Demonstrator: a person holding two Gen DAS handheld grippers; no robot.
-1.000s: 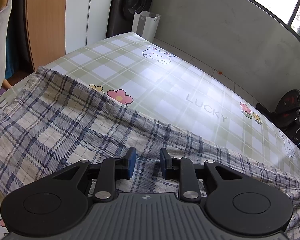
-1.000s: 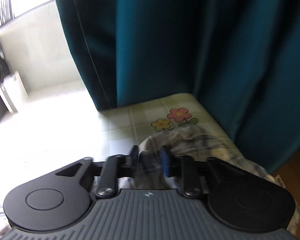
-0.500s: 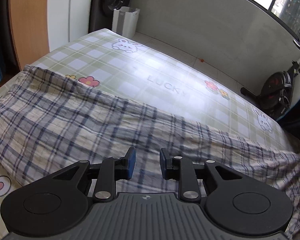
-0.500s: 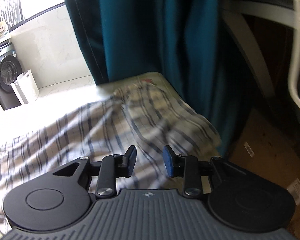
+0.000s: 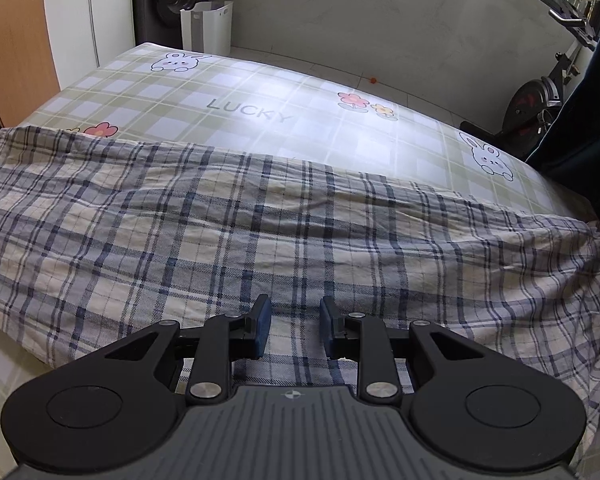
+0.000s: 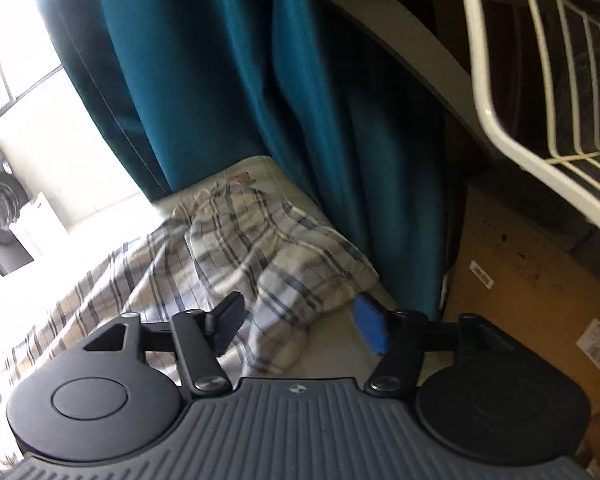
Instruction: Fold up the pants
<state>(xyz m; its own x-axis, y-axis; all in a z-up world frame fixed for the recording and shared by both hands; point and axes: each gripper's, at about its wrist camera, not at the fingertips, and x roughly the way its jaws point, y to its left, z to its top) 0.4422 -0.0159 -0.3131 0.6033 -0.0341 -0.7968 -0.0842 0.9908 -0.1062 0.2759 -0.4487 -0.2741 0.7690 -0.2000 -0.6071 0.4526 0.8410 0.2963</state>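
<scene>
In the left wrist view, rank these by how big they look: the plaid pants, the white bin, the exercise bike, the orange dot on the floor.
1. plaid pants
2. exercise bike and white bin: similar, unranked
3. orange dot

Plaid pants [image 5: 284, 232] lie spread across the checked bedsheet [image 5: 260, 104] — left gripper [image 5: 294, 326] above them, fingers slightly apart.

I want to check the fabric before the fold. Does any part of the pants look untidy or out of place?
Yes. The plaid pants lie mostly flat across the bed, but the end near the teal curtain is bunched into a rumpled heap. It lies loose in front of the right gripper, whose fingers are opening.
</scene>
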